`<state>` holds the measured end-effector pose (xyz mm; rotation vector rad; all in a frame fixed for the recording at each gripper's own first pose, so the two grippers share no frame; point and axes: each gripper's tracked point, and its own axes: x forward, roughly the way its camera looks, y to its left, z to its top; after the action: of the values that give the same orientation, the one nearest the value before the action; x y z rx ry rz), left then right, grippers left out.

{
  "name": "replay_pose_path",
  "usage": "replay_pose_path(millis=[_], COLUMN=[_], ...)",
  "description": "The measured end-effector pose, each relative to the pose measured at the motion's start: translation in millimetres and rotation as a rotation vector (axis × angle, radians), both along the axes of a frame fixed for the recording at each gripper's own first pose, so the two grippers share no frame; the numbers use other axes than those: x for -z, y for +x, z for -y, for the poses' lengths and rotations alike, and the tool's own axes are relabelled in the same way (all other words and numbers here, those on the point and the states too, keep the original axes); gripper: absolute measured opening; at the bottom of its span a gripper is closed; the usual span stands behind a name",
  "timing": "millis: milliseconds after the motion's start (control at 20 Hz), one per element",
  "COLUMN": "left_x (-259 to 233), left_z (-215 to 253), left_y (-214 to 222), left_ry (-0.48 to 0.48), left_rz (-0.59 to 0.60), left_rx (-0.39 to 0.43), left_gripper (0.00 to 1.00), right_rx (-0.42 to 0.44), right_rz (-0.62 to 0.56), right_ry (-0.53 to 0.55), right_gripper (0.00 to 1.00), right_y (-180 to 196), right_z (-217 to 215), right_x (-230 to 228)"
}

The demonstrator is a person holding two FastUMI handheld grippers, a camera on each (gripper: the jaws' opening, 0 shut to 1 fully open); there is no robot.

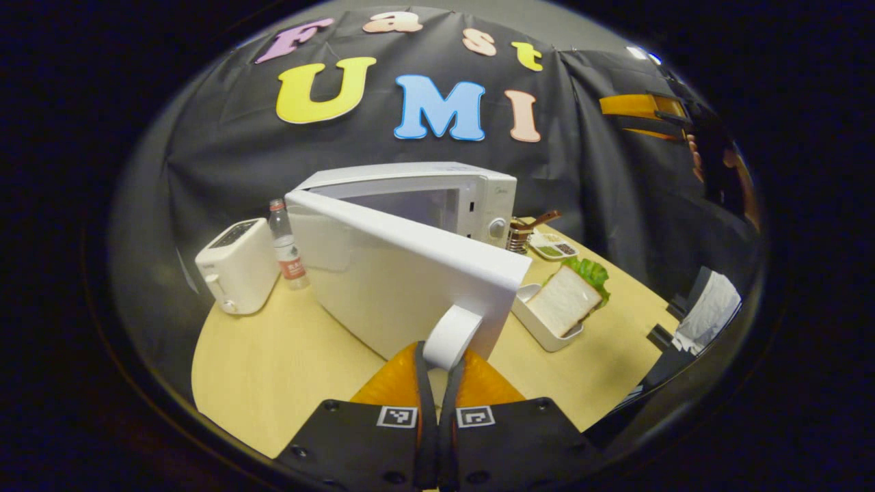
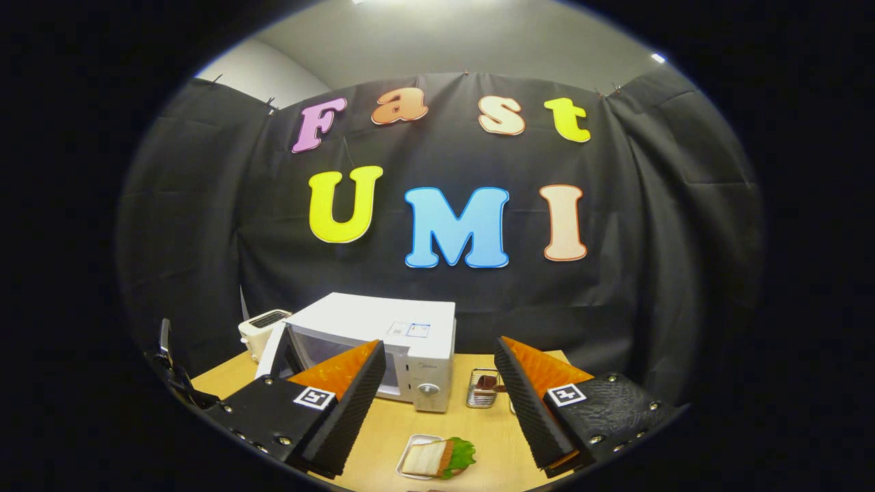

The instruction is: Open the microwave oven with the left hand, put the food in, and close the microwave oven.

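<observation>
Now your left gripper pinches the door handle, apparently firmly; your right gripper, jaws wide, hangs above the sandwich near the table's front edge.

I am looking into a staged recording booth set up like a small kitchen corner, not a real home. Black cloth hangs as the back and side walls, with plain grey room wall above it. A pale wooden table carries kitchen things: a white microwave oven, a white toaster, a water bottle and a sandwich in a white tray.
</observation>
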<state>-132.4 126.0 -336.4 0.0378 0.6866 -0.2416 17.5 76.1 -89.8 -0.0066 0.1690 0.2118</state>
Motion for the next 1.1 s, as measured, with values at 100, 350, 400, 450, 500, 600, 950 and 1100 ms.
replay_pose_path(millis=[100, 350, 400, 450, 500, 600, 950, 1100], left_x=[-3, -7, -8, -9, -9, -10, -12, -12], left_z=[-23, -89, -104, -116, -129, -151, -179, -182], left_y=[-13, -36, -39, -41, -44, -46, -47, -49], left_ry=[0.001, 0.035, 0.041, 0.043, 0.048, 0.064, 0.075, 0.071], left_rz=[0.002, 0.005, 0.008, 0.008, 0.007, 0.007, 0.028, 0.035], left_rx=[-0.016, -0.050, -0.063, -0.076, -0.086, -0.100, -0.137, -0.155], left_gripper=[0.07, 0.07, 0.07, 0.07, 0.07, 0.07, 0.07, 0.10], right_rx=[-0.009, -0.020, -0.019, -0.020, -0.022, -0.025, -0.061, -0.085], right_rz=[-0.005, -0.011, -0.008, -0.006, -0.007, -0.010, -0.034, -0.047], right_ry=[-0.007, -0.026, -0.032, -0.038, -0.046, -0.055, -0.075, -0.079], right_gripper=[0.97, 0.97, 0.97, 0.97, 0.97, 0.97, 0.97, 0.97], right_y=[-3, -11, -12, -12, -12, -13, -13, -12], right_z=[-12, -33, -36, -38, -40, -44, -56, -54], right_x=[3, 3, 2, 2, 2, 4, 14, 20])
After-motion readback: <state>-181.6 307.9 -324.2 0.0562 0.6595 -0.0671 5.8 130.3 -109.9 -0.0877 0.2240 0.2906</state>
